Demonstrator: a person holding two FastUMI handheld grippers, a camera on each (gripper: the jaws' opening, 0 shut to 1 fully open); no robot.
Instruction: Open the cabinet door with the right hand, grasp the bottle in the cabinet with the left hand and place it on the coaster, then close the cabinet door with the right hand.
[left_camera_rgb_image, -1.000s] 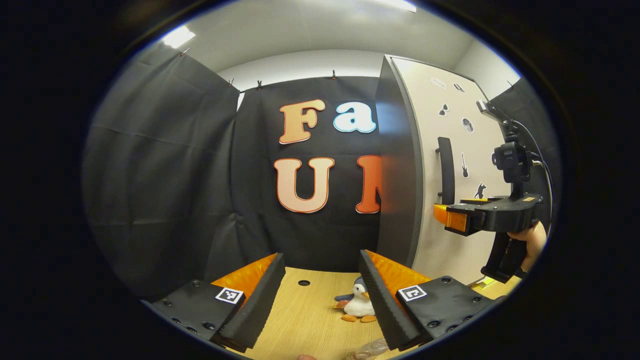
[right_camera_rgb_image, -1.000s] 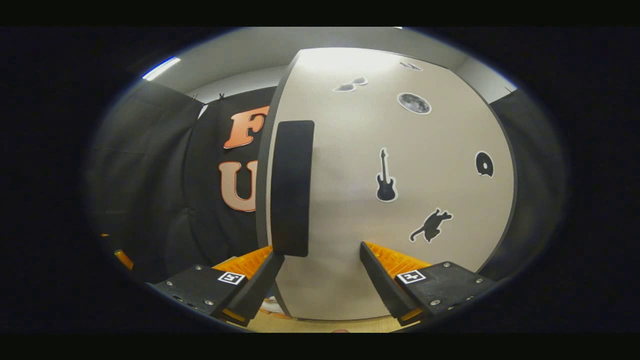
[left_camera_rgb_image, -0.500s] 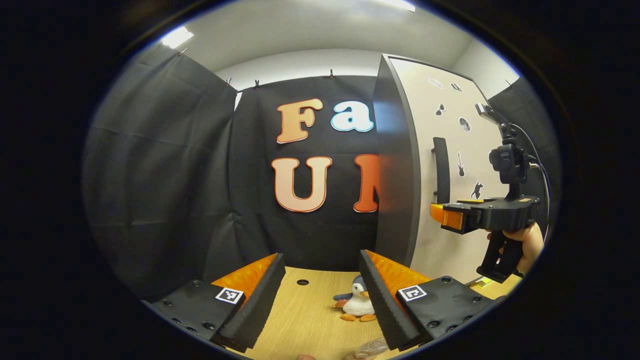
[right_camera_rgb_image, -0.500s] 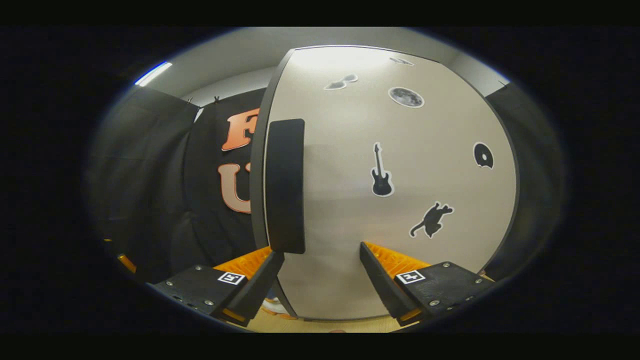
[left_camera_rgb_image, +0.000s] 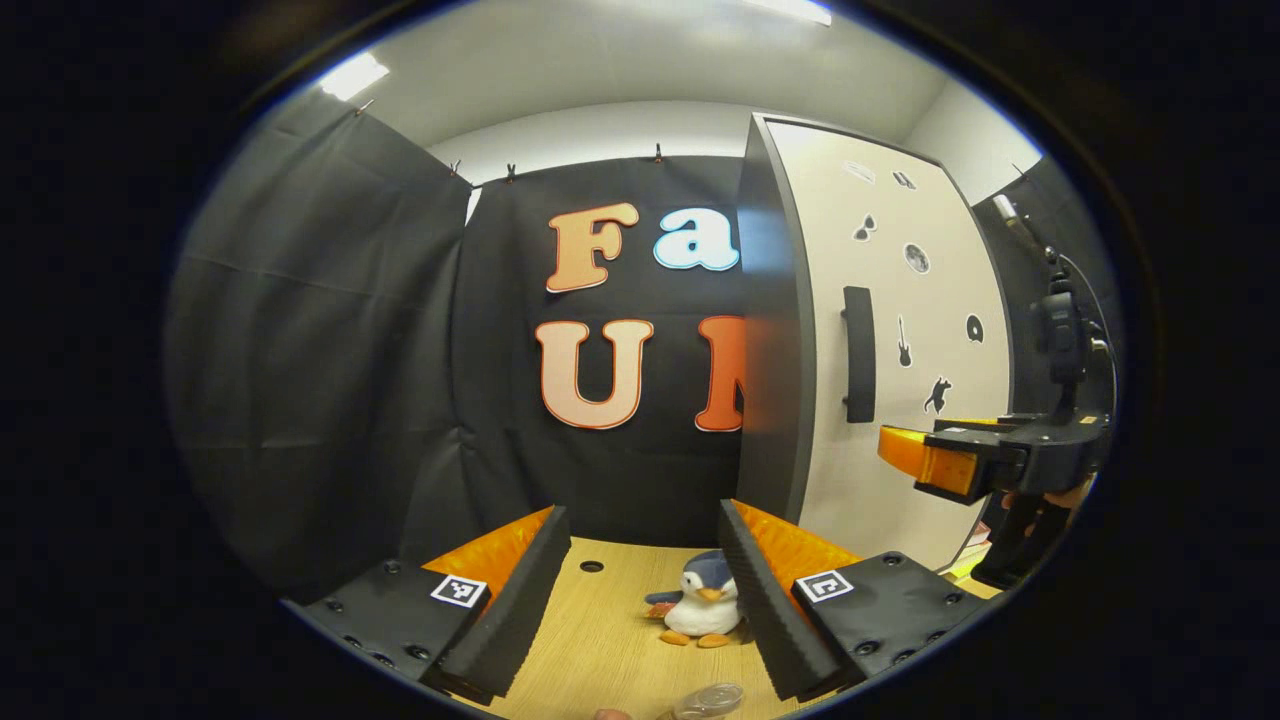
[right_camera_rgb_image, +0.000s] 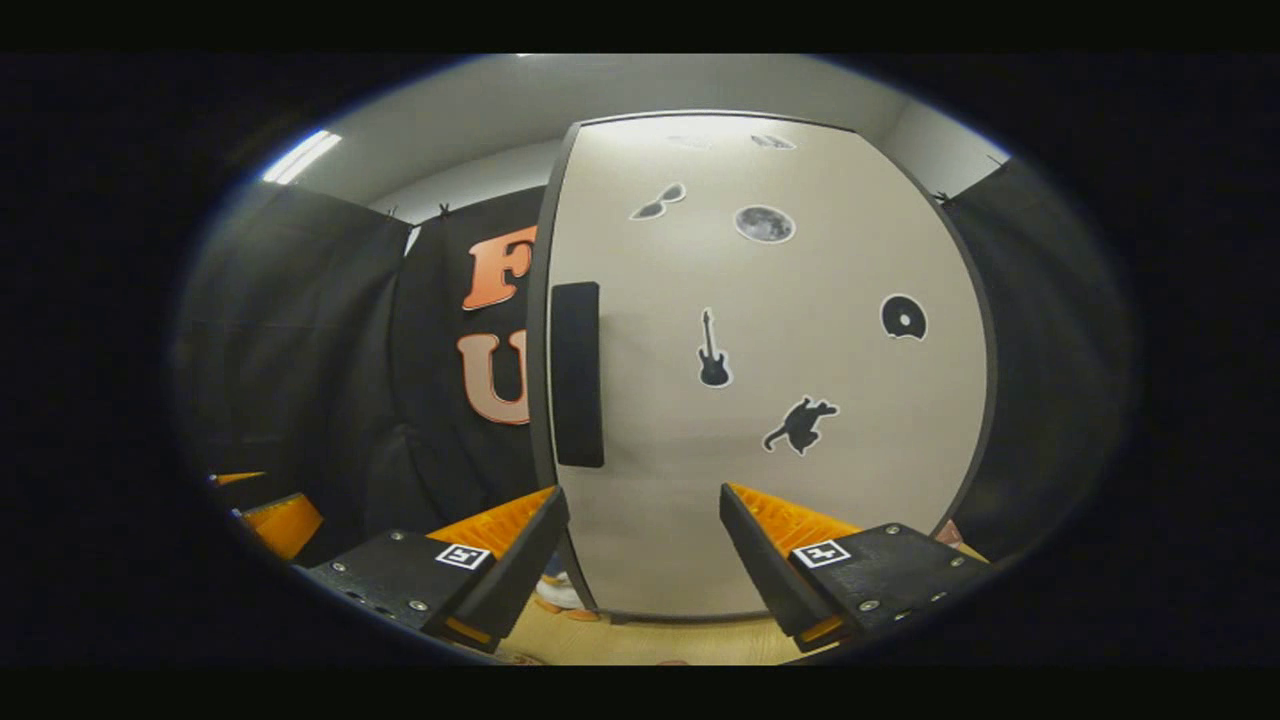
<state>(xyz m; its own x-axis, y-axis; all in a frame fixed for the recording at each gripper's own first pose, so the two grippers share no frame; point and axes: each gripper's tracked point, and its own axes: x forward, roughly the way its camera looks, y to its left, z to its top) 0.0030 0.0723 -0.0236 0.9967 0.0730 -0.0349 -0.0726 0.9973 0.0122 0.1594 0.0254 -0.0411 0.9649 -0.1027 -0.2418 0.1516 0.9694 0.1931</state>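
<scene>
Door (right_camera_rgb_image: 760, 380) pale, closed, dark handle (right_camera_rgb_image: 577, 375), stickered; both tongs (left_camera_rgb_image: 640, 590) (right_camera_rgb_image: 640, 560) gape empty.

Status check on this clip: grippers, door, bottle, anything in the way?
Left gripper and right gripper open, empty. Cabinet door shut, handle free. Bottle on table. Penguin toy between left jaws.

Left gripper (left_camera_rgb_image: 645, 590): fingers (left_camera_rgb_image: 510, 600) standing wide apart, holding nothing, pointing level ahead. Right gripper (right_camera_rgb_image: 645, 570): fingers (right_camera_rgb_image: 765, 565) likewise spread and holding nothing, hovering off to the left gripper's right, a hand (left_camera_rgb_image: 1040, 497) gripping beneath its body.
</scene>
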